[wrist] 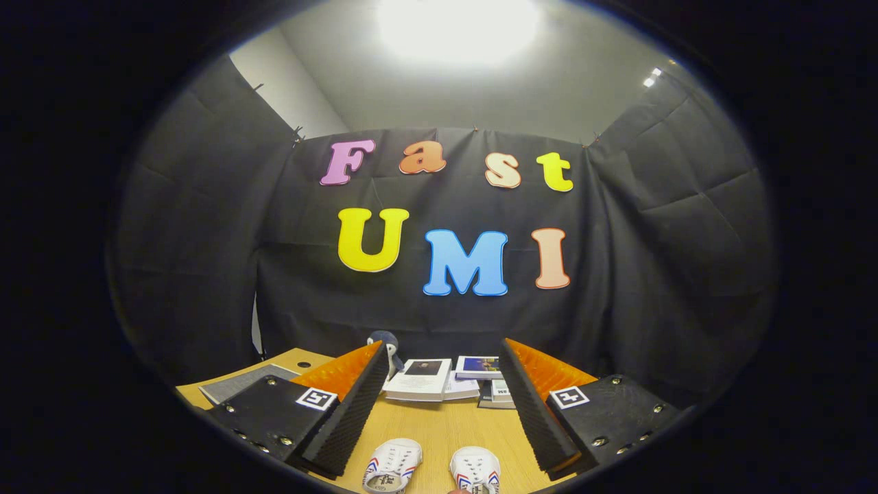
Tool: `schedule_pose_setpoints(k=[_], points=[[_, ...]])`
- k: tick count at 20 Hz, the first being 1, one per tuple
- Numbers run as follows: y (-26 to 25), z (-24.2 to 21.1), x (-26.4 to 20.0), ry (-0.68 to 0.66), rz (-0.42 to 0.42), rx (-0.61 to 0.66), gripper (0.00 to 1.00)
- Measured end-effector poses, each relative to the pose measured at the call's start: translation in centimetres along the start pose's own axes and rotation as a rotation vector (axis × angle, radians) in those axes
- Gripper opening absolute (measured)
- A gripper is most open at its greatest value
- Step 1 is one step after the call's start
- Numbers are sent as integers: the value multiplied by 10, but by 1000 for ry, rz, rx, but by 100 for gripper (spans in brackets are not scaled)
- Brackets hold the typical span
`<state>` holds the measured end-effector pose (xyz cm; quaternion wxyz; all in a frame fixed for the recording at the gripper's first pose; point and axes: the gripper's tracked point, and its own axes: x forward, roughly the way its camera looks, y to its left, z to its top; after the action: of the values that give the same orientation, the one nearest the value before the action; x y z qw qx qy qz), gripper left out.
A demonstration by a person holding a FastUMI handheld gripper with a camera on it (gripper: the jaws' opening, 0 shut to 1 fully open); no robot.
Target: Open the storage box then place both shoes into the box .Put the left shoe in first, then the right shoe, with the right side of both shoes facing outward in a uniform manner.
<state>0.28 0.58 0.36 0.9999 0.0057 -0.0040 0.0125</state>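
Tabletop (439, 429): wooden, one.
Gripper (442, 412): spread wide, holding nothing; fingers (350, 405) flank the shoes.
Books (420, 379): about four, stacked near far edge, beyond the fingers.
Shoes: two, white, side by side at near edge, between the fingers; left-hand shoe (392, 465), right-hand shoe (475, 469); long axes toward far edge, toes pointing away.
Penguin toy (389, 348): one, upright, beside the books.

**Two white shoes on the table**

At the bottom centre of the frame, a white sneaker (392, 465) and a second white sneaker (475, 469) lie side by side, apart, on the wooden tabletop. Both show red-and-blue side stripes, laces up, toes pointing away.
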Motion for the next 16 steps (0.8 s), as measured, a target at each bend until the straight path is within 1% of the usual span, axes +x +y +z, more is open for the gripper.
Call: schedule_pose_setpoints(k=[3, 5, 12, 16], points=[[1, 0, -1, 0, 4, 3, 97], [8, 3, -1, -6, 30, 38, 97], [36, -29, -2, 112, 143, 270, 97], [55, -58, -5, 228, 197, 423, 97]])
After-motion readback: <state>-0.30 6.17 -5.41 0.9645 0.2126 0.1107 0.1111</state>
